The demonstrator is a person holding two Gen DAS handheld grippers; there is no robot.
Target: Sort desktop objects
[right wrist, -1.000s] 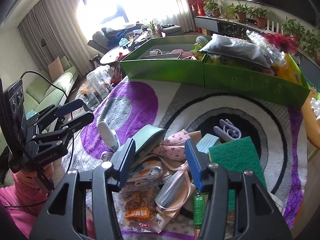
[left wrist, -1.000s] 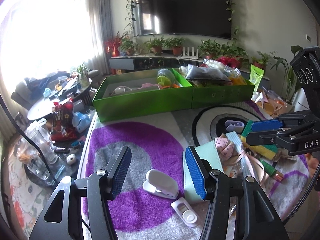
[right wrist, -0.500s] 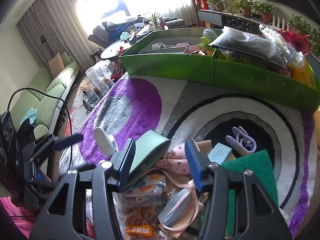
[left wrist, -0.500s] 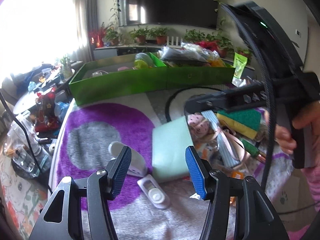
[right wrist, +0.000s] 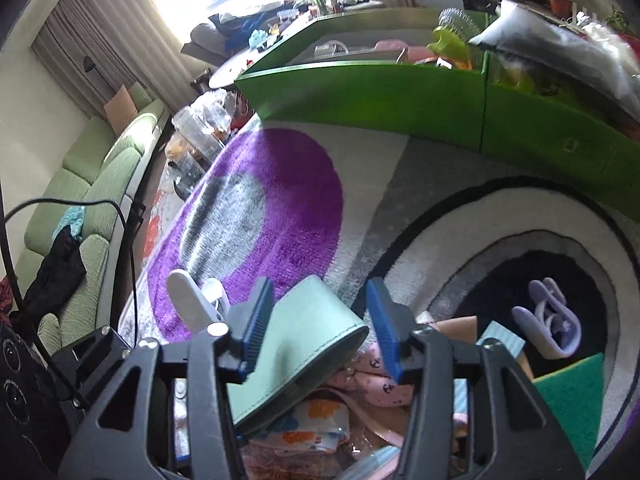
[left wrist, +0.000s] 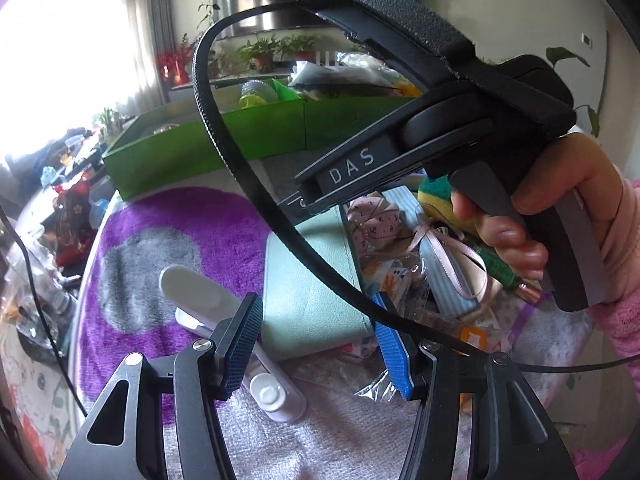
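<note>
A mint green case [right wrist: 304, 344] lies tilted on top of a pile on the rug. My right gripper [right wrist: 320, 326] straddles its upper end and its jaws are closing. The left pad [right wrist: 256, 328] sits at the case's edge, and a narrow gap shows at the right pad [right wrist: 384, 328]. My left gripper [left wrist: 316, 346] hangs open just short of the same case [left wrist: 312, 296], nothing between its fingers. A hand [left wrist: 576, 188] holding the right gripper fills the upper right of the left wrist view.
Two green boxes [right wrist: 380, 92] full of items stand at the rug's far side. A white clip [left wrist: 200, 292] and a small white piece [left wrist: 276, 396] lie left of the case. Pink fabric [right wrist: 376, 388], a purple clip [right wrist: 548, 320] and a green sponge [right wrist: 572, 404] lie to the right.
Both grippers have sunk closer to the pile. The right gripper's jaws have narrowed around the mint case, and its body now fills the top of the left wrist view.
</note>
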